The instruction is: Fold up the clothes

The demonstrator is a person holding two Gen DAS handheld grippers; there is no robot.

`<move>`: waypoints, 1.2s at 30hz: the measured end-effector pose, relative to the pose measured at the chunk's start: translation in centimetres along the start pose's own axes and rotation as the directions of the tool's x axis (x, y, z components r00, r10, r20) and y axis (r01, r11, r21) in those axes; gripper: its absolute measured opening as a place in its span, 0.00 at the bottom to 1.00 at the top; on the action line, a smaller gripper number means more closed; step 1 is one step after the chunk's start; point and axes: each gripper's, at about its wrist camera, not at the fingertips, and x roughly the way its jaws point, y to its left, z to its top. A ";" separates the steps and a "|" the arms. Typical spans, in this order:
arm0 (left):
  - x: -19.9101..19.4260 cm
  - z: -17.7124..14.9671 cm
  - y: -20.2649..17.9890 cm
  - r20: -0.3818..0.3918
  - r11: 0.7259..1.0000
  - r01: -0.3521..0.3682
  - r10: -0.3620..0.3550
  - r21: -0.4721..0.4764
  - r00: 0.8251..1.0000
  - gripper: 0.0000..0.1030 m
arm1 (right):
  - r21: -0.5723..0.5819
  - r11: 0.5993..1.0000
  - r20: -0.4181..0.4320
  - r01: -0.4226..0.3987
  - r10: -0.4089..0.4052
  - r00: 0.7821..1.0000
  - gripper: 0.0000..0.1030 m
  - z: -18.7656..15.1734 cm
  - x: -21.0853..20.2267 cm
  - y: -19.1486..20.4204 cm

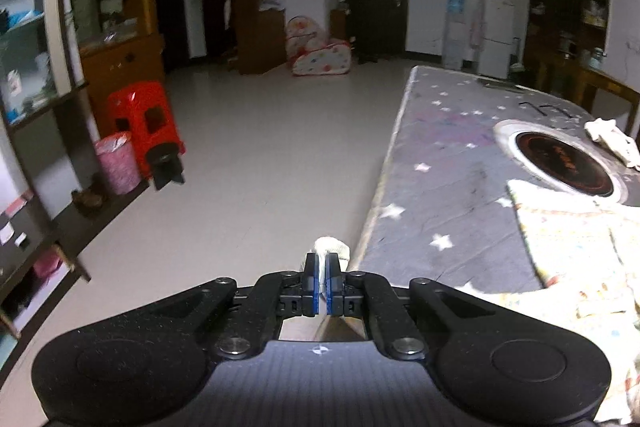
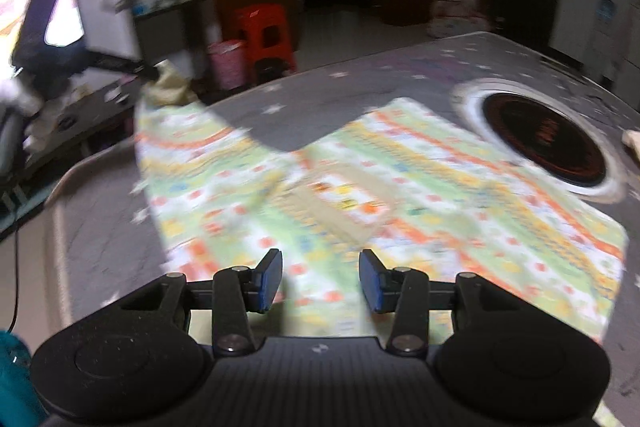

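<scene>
Left gripper (image 1: 322,273) is raised off the table edge, jaws clamped on a corner of the pastel patterned cloth garment (image 2: 360,195). Right gripper (image 2: 320,281) hovers low over it, jaws spread apart, holding nothing.

Grey star-printed surface (image 1: 452,163) with a round dark cooktop (image 1: 564,163) inset at 3 o'clock. Red plastic stool (image 1: 146,125) at 9 o'clock, pink wastebasket (image 1: 118,161) just beside it. Patterned child's sofa (image 1: 316,47) at 12 o'clock; white refrigerator (image 1: 496,33) and water dispenser (image 1: 454,27) at 1 o'clock.
</scene>
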 end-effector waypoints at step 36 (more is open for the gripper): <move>2.9 -1.9 2.0 -0.095 0.994 -0.085 0.079 -0.061 0.992 0.13 | -0.009 1.000 -0.063 0.002 -0.003 0.998 0.42 -2.4 -1.2 1.3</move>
